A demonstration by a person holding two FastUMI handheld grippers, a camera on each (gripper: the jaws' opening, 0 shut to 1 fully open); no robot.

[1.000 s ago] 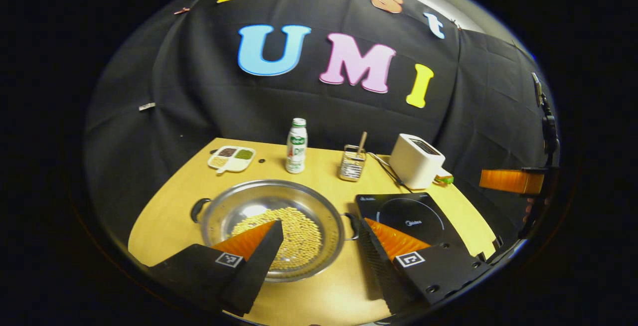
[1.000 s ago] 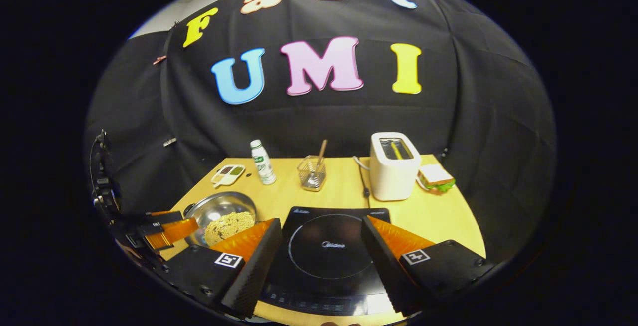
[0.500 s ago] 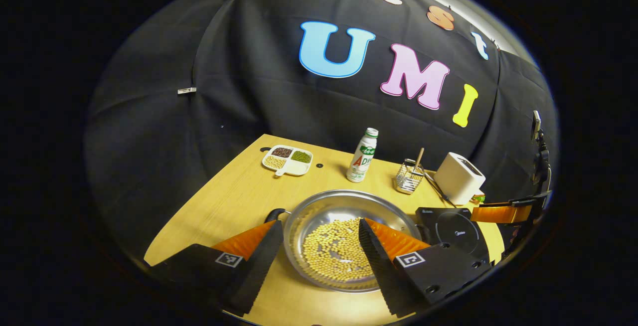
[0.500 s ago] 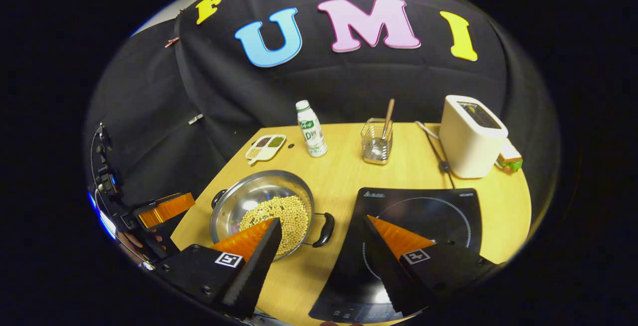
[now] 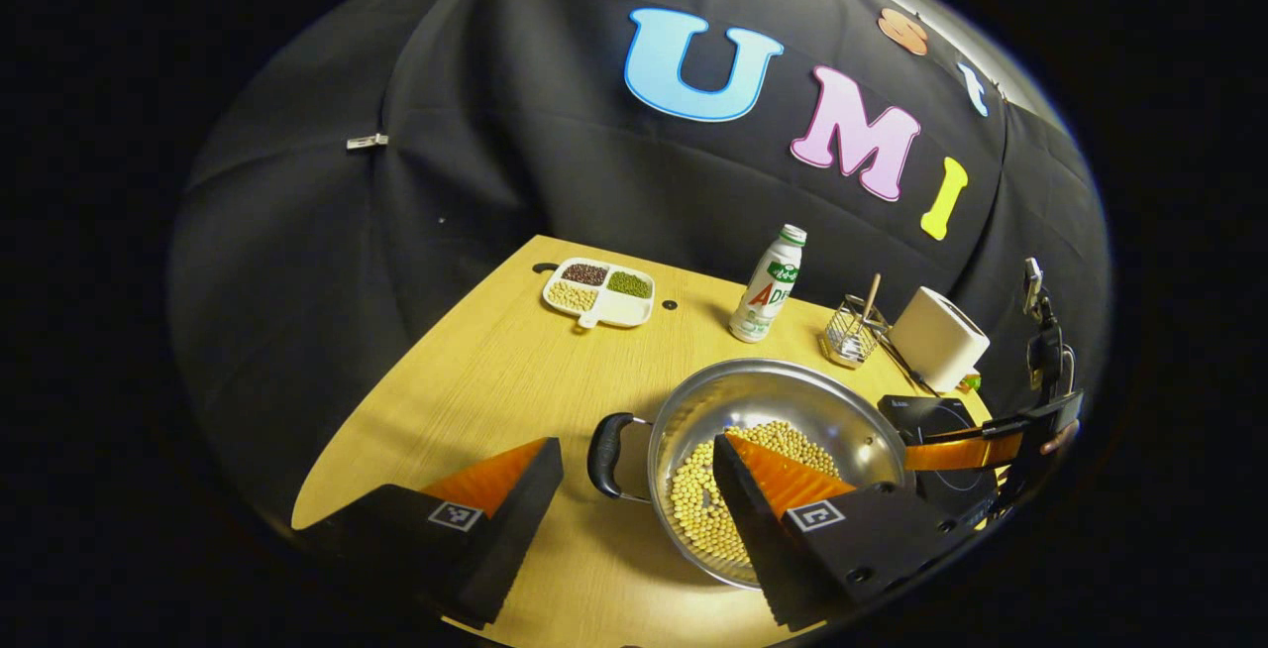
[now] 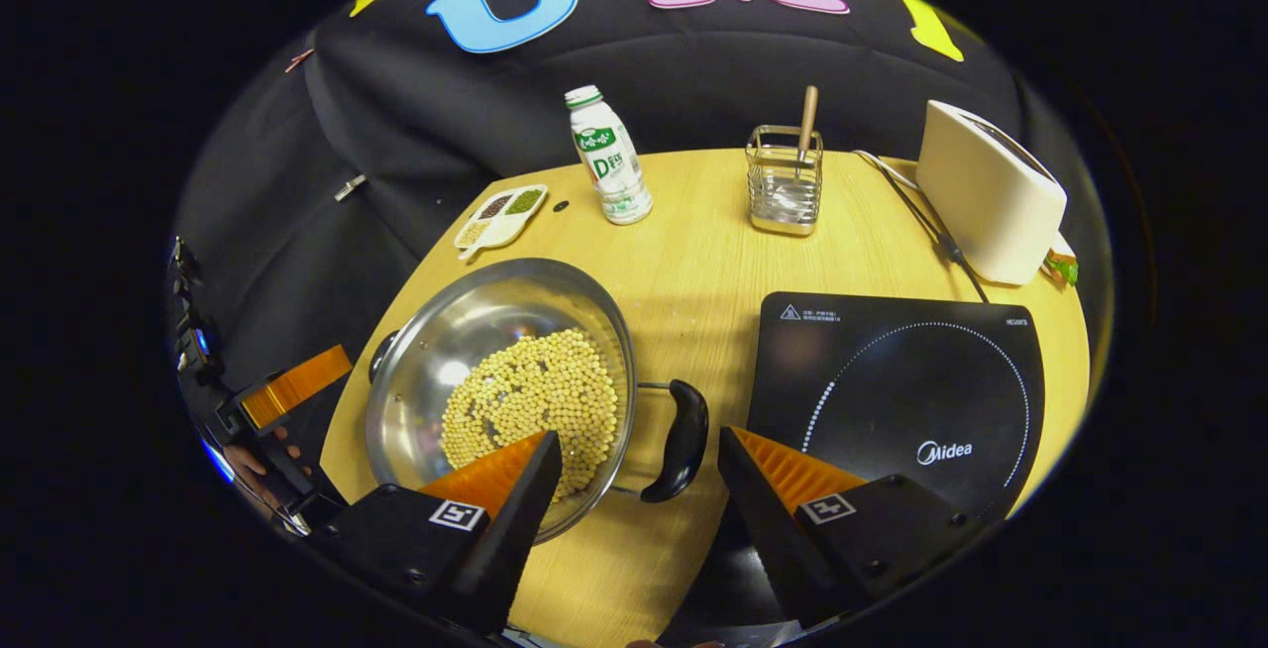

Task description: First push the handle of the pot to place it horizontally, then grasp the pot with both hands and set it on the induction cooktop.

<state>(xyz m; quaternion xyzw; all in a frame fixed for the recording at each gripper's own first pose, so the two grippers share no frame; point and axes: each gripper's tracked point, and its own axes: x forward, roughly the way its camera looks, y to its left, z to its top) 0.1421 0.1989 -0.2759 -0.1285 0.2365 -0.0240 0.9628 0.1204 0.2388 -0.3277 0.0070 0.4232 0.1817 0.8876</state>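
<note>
The wooden table spans the middle of the right gripper view. On it, at centre left, sits the stainless steel pot holding soybeans, and at right lies the black induction cooktop — the pot stands on the bare wood just beside the cooktop, not on it. In the left gripper view the pot sits at lower centre right with the cooktop beyond it.

The right gripper is released, its fingers spread to either side of the pot's black right handle, apart from it. The left gripper is likewise spread wide, the pot's other handle between its fingers without contact.

Along the upper part of the right gripper view stand a white toaster, a wire utensil holder, a drink bottle and a divided dish of beans.
</note>
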